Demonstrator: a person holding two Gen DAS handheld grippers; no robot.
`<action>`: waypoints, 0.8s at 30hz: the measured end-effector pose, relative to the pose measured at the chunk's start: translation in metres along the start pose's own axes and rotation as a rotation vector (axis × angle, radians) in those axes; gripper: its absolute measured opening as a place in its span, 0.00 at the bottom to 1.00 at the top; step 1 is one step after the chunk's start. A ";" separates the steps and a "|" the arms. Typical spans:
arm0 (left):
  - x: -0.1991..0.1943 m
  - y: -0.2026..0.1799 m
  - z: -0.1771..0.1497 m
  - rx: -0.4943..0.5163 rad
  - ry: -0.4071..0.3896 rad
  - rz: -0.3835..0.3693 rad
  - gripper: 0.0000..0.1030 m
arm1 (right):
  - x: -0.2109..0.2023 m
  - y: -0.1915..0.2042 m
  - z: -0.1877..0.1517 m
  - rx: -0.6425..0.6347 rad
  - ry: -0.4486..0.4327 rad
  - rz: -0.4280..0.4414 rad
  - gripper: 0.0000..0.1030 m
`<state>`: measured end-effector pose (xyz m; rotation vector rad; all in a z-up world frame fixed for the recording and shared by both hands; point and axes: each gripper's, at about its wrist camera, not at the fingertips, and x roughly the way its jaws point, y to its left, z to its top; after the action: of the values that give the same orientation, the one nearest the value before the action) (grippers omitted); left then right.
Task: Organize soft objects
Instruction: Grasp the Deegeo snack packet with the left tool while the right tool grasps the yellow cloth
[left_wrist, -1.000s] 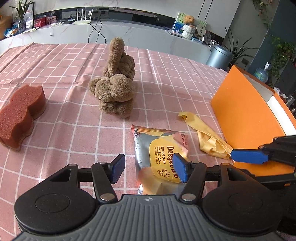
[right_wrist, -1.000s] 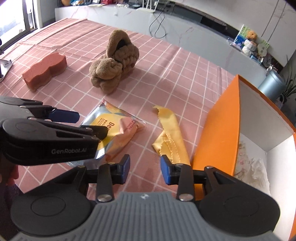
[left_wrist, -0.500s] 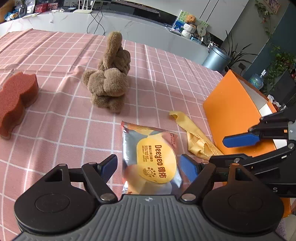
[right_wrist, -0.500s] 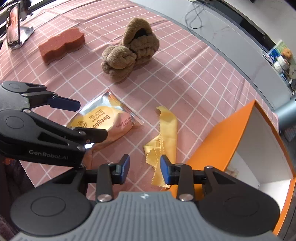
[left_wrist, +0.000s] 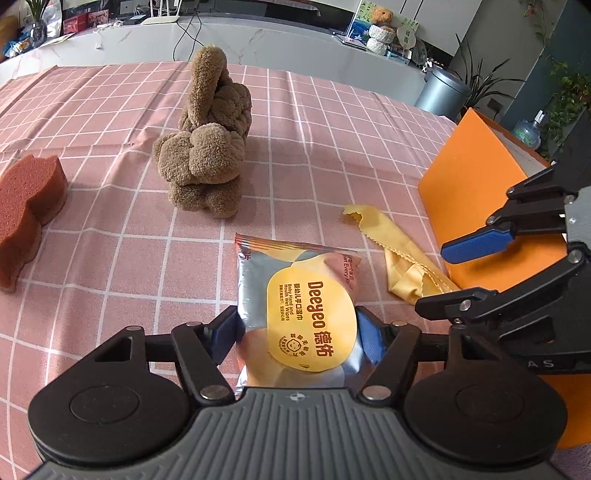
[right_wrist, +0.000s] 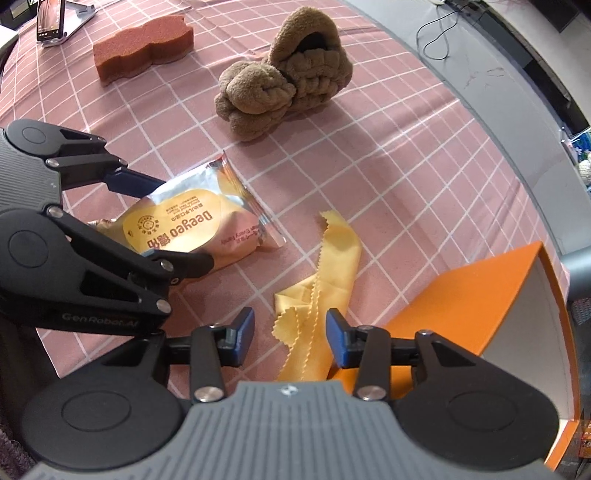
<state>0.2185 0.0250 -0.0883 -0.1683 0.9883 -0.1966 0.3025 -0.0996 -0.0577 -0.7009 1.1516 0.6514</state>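
A silver and yellow pack of wet wipes (left_wrist: 299, 306) lies on the pink checked cloth, and my left gripper (left_wrist: 297, 334) has its blue pads on both sides of the pack's near end. The pack also shows in the right wrist view (right_wrist: 192, 229). My right gripper (right_wrist: 290, 334) is open above a crumpled yellow cloth (right_wrist: 317, 291), which also shows in the left wrist view (left_wrist: 402, 258). A knotted brown towel (left_wrist: 207, 147) and a red-brown sponge (left_wrist: 26, 206) sit farther back.
An orange box (right_wrist: 491, 306) with a white inside stands at the right, next to the yellow cloth; it also shows in the left wrist view (left_wrist: 476, 184). A phone on a stand (right_wrist: 51, 18) sits at the far left. A grey bin (left_wrist: 439, 92) stands beyond the table.
My left gripper has moved forward and closed in around the wipes pack. My right gripper has risen and shifted over the yellow cloth.
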 end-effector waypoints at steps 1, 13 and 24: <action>0.000 0.000 0.001 0.002 0.000 0.002 0.72 | 0.003 -0.002 0.002 -0.002 0.016 0.008 0.41; 0.000 0.000 0.003 0.037 0.006 -0.019 0.70 | 0.033 -0.012 0.015 0.056 0.140 0.073 0.38; 0.002 -0.007 -0.001 0.105 0.007 0.001 0.74 | 0.034 -0.002 0.014 0.011 0.162 0.037 0.10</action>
<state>0.2179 0.0177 -0.0891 -0.0717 0.9825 -0.2477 0.3217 -0.0866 -0.0867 -0.7347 1.3187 0.6275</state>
